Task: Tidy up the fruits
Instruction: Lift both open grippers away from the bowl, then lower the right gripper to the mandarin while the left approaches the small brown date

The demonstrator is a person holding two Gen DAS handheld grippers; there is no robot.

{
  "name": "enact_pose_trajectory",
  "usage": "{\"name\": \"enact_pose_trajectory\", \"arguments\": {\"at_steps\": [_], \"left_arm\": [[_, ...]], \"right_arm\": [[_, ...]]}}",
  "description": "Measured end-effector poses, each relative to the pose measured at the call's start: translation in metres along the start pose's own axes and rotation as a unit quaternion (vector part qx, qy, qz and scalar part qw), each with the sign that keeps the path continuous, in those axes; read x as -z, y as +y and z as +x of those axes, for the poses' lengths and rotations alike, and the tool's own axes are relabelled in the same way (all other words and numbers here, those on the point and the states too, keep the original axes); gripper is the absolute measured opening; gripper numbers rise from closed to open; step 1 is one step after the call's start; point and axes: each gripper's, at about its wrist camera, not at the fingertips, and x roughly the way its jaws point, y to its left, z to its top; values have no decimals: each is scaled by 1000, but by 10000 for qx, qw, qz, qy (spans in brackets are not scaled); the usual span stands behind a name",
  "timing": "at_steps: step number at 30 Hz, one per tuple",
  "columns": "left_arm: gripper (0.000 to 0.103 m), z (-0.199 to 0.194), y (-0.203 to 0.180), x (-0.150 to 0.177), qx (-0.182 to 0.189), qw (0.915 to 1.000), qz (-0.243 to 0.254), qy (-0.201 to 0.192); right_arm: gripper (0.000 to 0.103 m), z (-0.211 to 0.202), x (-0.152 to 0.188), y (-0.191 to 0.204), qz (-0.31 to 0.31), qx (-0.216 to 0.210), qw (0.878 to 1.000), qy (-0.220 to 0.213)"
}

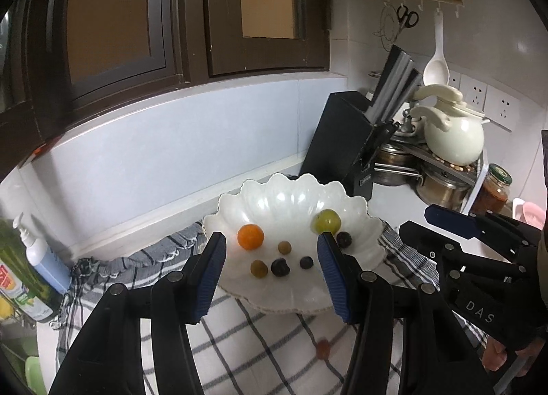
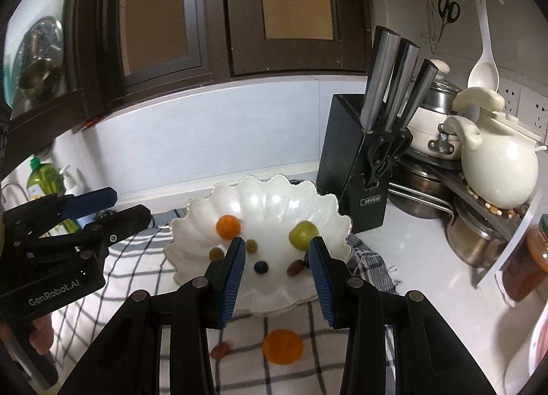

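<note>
A white scalloped dish [image 1: 294, 189] [image 2: 267, 193] sits on a checked cloth. It holds a small orange [image 1: 250, 237] [image 2: 228, 226], a green plum [image 1: 325, 221] [image 2: 303, 231], two olive-coloured grapes [image 1: 259, 269] and several dark berries [image 1: 280, 267] [image 2: 261, 267]. On the cloth in front lie a second orange [image 2: 283, 347] and a reddish grape [image 2: 219, 350] [image 1: 323, 348]. My left gripper [image 1: 272, 241] is open and empty above the dish's near side. My right gripper [image 2: 276, 246] is open and empty over the dish's near rim.
A black knife block [image 1: 346, 145] [image 2: 356, 169] stands behind the dish on the right. Pots and a cream kettle [image 1: 452, 134] [image 2: 496, 169] fill the right corner, with a jar [image 1: 495, 189]. Soap bottles [image 1: 37, 251] stand at the left. A tiled wall runs behind.
</note>
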Motion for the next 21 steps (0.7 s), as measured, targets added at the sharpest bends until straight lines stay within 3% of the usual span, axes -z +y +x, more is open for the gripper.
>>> {"name": "enact_pose_trajectory", "arguments": {"at_steps": [4, 13, 21], "left_arm": [[55, -9, -4, 8, -26, 10000, 0, -4], [55, -23, -12, 32, -22, 10000, 7, 87], [62, -26, -18, 52, 22, 9998, 49, 208]], "right_arm": [[49, -11, 8, 2, -45, 6, 10000, -62], [49, -29, 27, 7, -175, -58, 9998, -108], [49, -32, 43, 8, -156, -117, 9998, 42]]}}
